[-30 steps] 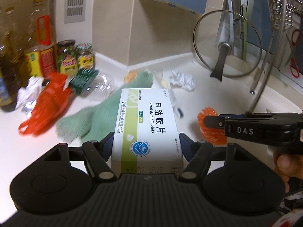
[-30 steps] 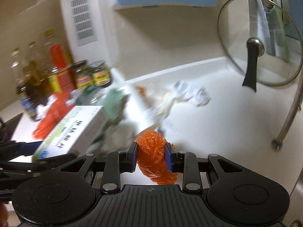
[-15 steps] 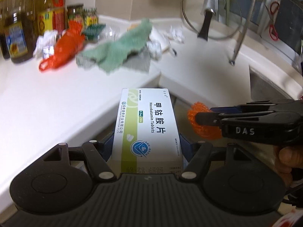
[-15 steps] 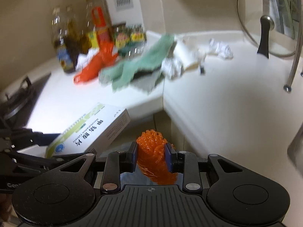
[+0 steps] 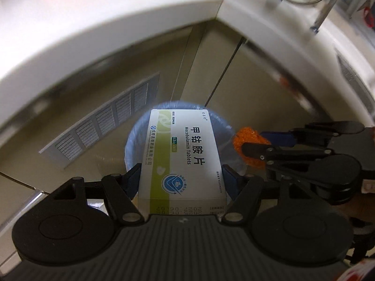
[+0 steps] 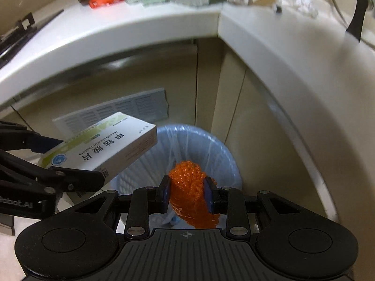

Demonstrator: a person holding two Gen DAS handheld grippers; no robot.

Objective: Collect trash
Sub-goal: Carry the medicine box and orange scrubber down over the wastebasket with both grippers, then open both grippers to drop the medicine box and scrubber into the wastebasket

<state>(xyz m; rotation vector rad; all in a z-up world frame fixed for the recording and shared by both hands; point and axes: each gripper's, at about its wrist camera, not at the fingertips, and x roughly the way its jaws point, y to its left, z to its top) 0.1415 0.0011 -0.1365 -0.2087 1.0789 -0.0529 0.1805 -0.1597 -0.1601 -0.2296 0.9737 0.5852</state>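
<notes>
Grippers clamp trash over the bin point(image 6: 225, 157): left point(image 5: 181, 175) a tablet box point(image 5: 185, 154) lengthwise, right point(image 6: 187, 194) orange mesh point(image 6: 189, 187).

Dim fisheye views, motion-blurred, bowed edges.

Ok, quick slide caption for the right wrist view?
Right gripper holds orange mesh above the lined bin; left gripper's tablet box alongside.

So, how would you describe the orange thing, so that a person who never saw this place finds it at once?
Look below the white countertop, where a bin with a pale blue liner stands on the floor. Above its opening, the right tool clamps a crumpled orange plastic mesh. Beside it is a stiff white-and-green tablet box; the mesh is soft, knobbly and bright orange.
</notes>
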